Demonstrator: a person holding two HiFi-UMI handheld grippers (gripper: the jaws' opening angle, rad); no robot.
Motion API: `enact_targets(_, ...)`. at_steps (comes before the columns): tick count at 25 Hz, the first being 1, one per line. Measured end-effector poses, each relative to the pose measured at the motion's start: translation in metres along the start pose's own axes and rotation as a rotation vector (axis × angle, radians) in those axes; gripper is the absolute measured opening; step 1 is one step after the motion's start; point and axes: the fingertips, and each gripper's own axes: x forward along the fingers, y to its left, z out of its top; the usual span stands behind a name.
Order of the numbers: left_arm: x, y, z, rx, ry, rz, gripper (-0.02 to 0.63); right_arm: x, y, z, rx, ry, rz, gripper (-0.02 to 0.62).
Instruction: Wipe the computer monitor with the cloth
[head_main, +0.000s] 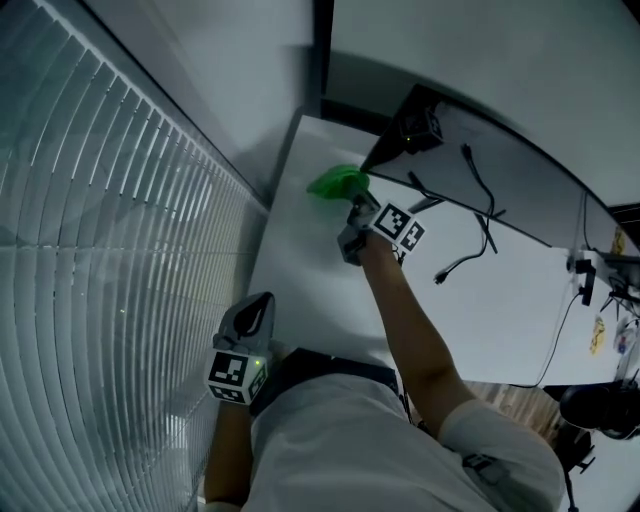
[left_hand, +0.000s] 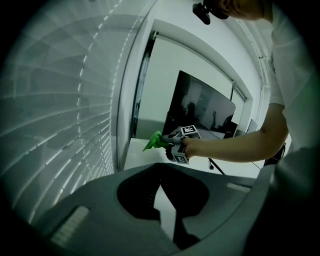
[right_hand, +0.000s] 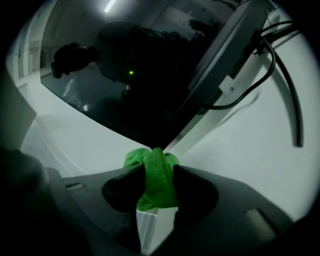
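Now, with the right claw (right_hand: 155, 170) pinching the green cloth (right_hand: 158, 192) just beside the monitor's (right_hand: 125, 75) lower left corner and the left claw (left_hand: 160, 184) closed on nothing, gentle overlapping strokes across the screen seem best.

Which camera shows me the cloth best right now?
The right gripper view: the green cloth sits pinched in the right gripper, close up. Left gripper view shows it small and distant, by the monitor; head view, just a green bunch.
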Motion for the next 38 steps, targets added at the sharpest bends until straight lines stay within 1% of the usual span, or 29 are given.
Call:
enact_targets(5,-0.002,0.006,-0.01,-0.006,-0.002,0.011,0.009,0.016,0.014,-0.007,0.022,-0.014,0.054,0.163)
enact_targets(8,-0.003,0.008,-0.011,-0.009,-0.005,0.013,0.009,0.019,0.018,0.001,0.094,-0.07,0.077,0.163)
enact_targets(10,-0.004,0.009,-0.009,-0.01,-0.005,0.013,0.009,0.019,0.022,0.008,0.123,-0.107,0.088,0.163)
enact_targets(12,-0.001,0.008,-0.012,-0.009,-0.011,0.009,0.009,0.017,0.022,0.014,0.131,-0.134,0.103,0.163)
enact_targets(16,0.005,0.0,-0.02,-0.001,-0.027,-0.002,0.009,0.011,0.024,0.019,0.145,-0.154,0.139,0.163)
enact_targets(27,0.017,-0.012,-0.009,0.017,-0.044,-0.038,0.009,-0.014,0.091,0.053,0.288,-0.251,0.284,0.163)
enact_targets(38,0.016,-0.03,0.003,0.048,-0.068,-0.067,0.009,-0.054,0.177,0.082,0.34,-0.302,0.472,0.163)
